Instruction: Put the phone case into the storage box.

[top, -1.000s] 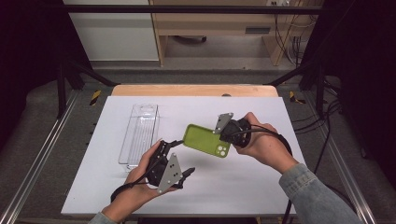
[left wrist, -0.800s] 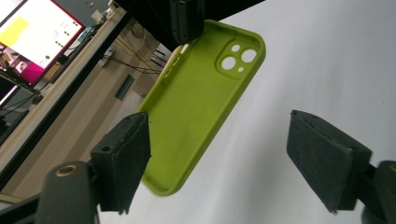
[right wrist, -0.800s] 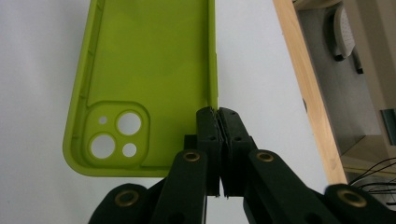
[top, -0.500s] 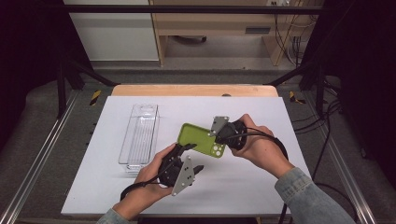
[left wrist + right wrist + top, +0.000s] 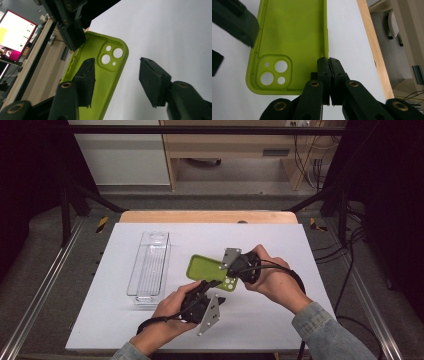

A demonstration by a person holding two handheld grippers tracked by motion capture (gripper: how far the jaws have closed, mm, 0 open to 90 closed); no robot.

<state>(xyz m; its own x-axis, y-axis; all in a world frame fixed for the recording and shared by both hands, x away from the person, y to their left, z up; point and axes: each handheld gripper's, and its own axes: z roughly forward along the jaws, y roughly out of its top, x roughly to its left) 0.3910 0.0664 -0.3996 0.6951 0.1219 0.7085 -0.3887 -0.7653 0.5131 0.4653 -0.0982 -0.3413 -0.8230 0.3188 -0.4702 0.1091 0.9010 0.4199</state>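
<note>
The right gripper [image 5: 329, 61] has its fingers clenched on the side wall of a lime-green phone case [image 5: 212, 272], pinching the rim close to the camera-cutout corner and holding the case just above the white bench [image 5: 300, 250]. The left gripper [image 5: 117, 82] comes in from the near side with its fingers [image 5: 86, 80] released; they have just been closing, one finger lying over the case's hollow inside and the other out past its edge, so the camera-end rim stands between them, not yet pressed. In the high view the case's long axis runs away from the person and slightly to the left, with the camera end nearest both hands. The left gripper [image 5: 202, 302] sits just below that end, so the coming pinch likely turns on closing across that rim. A clear plastic bin [image 5: 150, 267] lies well apart on the left.
</note>
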